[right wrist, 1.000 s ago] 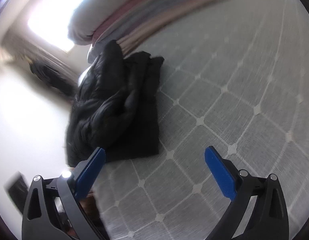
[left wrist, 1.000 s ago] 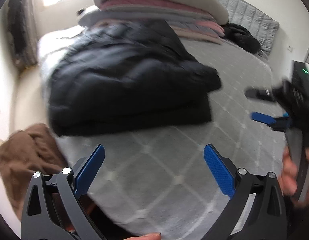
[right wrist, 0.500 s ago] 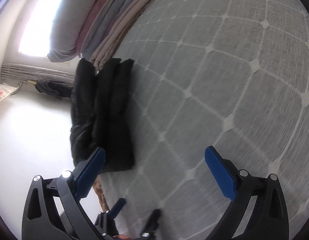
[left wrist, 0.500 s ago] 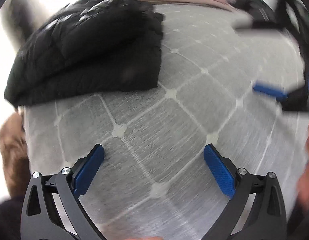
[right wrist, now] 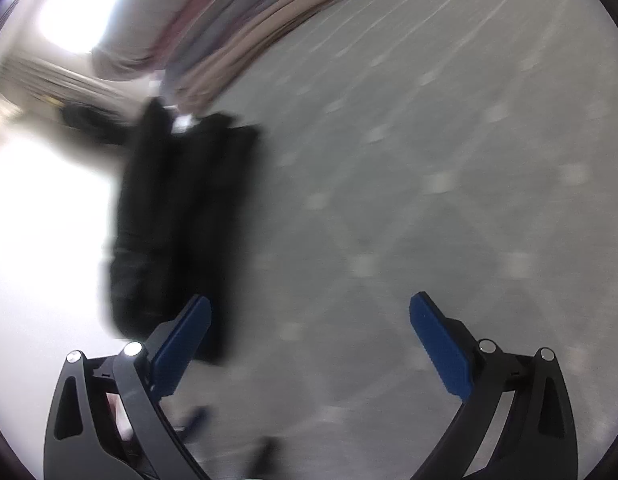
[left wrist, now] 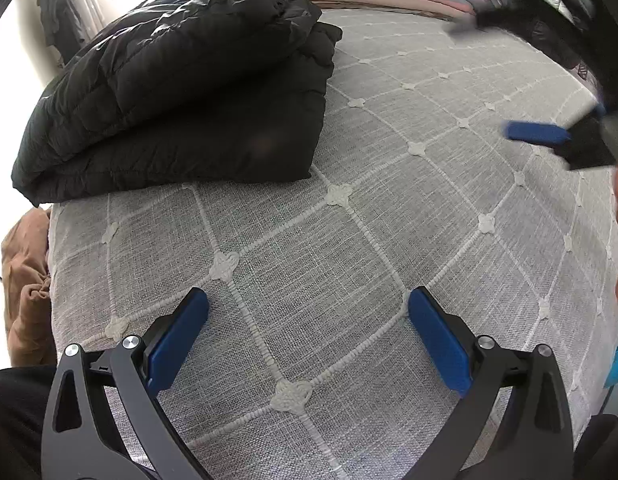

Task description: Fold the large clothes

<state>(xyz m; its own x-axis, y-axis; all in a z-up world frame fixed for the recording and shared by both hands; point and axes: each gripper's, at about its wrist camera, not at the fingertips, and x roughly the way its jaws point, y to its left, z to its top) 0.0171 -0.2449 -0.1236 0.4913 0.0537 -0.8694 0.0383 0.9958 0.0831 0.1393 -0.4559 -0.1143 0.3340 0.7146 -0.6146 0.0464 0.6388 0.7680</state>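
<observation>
We have moved closer to the bed; the black coat lies folded, both claws wide open, empty.

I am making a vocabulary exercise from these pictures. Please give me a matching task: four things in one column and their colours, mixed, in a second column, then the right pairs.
Things:
1. jacket
2. bedspread
3. tool pads
4. cloth beside the bed

Colours:
a. blue
b. brown
c. black
d. grey with a white grid

Pairs: 1-c, 2-d, 3-a, 4-b
</observation>
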